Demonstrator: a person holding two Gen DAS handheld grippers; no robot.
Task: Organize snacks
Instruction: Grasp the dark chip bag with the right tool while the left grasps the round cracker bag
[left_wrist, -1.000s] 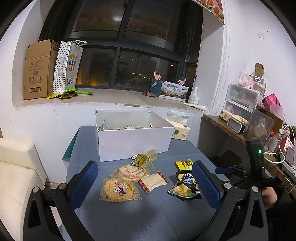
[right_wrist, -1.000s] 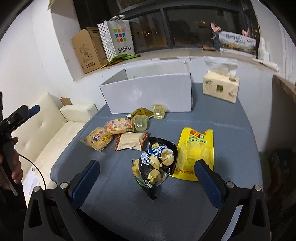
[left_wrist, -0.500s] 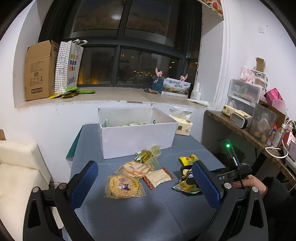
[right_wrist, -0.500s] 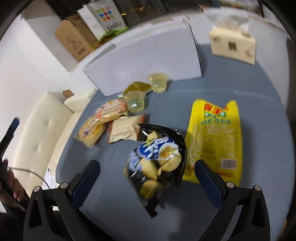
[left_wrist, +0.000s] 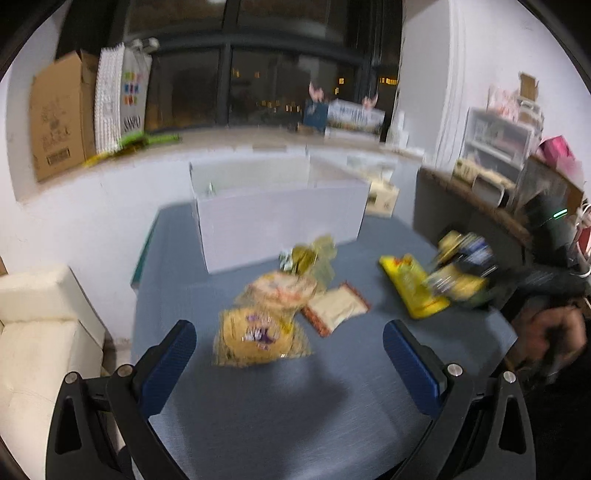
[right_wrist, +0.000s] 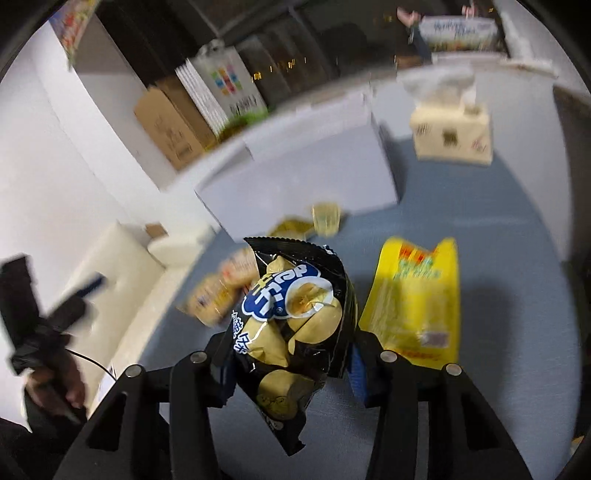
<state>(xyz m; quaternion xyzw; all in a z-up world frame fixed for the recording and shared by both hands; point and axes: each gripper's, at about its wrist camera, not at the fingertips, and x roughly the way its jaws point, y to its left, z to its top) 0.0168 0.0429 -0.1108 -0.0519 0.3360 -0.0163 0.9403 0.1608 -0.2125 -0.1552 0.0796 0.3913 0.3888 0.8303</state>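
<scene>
A: Blue pads of the left gripper (left_wrist: 290, 354) are standing wide apart, holding nothing, low in the left view; a round cracker pack (left_wrist: 258, 338) is lying between them.

B: In the right view, the right gripper (right_wrist: 291, 363) is closing on the black chip bag (right_wrist: 295, 317), middle bottom.

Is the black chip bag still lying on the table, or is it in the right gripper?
In the gripper: the black chip bag sits between the closing right gripper fingers, pads pressing its sides.
</scene>
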